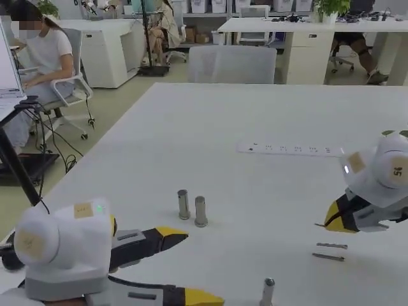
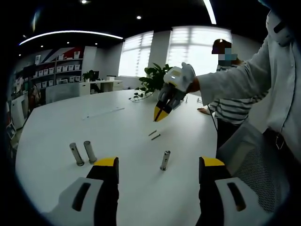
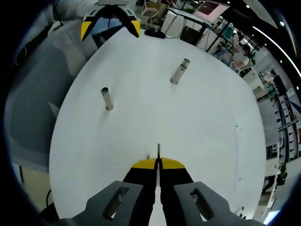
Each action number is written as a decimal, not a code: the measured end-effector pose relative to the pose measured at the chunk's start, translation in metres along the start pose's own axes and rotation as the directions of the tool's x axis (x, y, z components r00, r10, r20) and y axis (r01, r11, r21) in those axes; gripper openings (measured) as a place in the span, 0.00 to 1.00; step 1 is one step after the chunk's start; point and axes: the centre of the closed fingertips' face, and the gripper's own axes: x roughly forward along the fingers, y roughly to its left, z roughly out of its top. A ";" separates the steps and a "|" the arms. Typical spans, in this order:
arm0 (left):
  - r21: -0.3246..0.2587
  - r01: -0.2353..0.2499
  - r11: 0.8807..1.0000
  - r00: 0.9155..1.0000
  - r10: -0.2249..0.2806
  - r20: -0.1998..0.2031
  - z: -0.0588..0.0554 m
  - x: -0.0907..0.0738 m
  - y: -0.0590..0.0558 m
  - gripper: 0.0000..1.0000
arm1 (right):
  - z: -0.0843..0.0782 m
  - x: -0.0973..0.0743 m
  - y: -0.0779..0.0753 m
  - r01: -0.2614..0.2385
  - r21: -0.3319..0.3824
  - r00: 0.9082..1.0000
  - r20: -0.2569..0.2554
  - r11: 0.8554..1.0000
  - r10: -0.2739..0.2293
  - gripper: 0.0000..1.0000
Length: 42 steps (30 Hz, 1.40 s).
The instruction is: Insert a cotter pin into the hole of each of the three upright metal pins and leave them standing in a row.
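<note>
Work looks barely begun, I judge. My right gripper (image 3: 158, 164) pinches one cotter pin (image 3: 158, 151) over the worktop (image 1: 268, 121); two spare cotter pins (image 1: 331, 245) lie near it. My left gripper (image 2: 160, 162) hangs spread and empty. Two metal pins (image 1: 201, 210) stand side by side, the third pin (image 1: 268, 291) apart, none visibly fitted yet
</note>
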 end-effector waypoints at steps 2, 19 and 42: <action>0.007 0.006 1.000 1.000 -0.006 0.001 0.002 0.001 -0.002 0.67 | 0.007 -0.003 0.003 0.004 -0.014 1.000 0.007 1.000 -0.004 0.02; 0.024 0.059 0.998 0.998 -0.060 0.015 0.015 0.023 -0.022 0.63 | 0.056 -0.027 0.037 0.012 -0.116 0.998 0.065 0.993 -0.005 0.02; 0.092 0.123 0.988 0.992 -0.123 -0.002 0.028 0.050 -0.041 0.32 | 0.099 -0.033 0.074 -0.034 -0.131 0.991 0.123 0.991 0.050 0.02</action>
